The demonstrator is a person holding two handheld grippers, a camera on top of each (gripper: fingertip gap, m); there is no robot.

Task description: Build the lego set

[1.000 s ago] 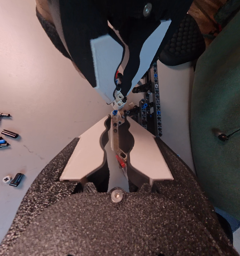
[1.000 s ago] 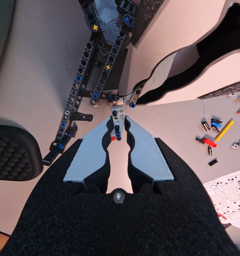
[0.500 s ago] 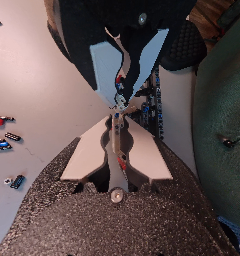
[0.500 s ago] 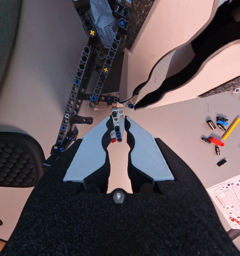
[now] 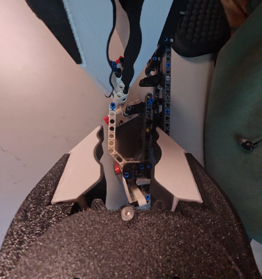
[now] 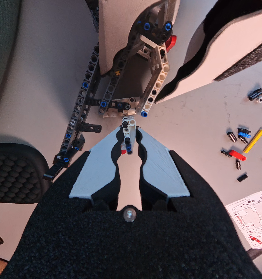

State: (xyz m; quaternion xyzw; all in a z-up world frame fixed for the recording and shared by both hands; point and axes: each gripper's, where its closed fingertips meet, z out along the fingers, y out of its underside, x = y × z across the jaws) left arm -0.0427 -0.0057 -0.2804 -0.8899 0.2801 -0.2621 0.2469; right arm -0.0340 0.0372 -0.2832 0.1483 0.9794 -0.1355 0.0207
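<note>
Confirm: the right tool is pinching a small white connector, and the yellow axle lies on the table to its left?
Not quite. The right tool does pinch the small white connector, but the yellow axle lies to its right, as the right wrist view shows.

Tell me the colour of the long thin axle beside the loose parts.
Yellow axle; the right wrist view shows it best.

I see a white bent beam [image 5: 111, 136] with a blue pin [image 5: 112, 105], dark grey long beams [image 6: 80, 104], and at three o'clock a yellow axle [image 6: 254, 141], possibly beside a red connector [image 6: 237, 155].
</note>
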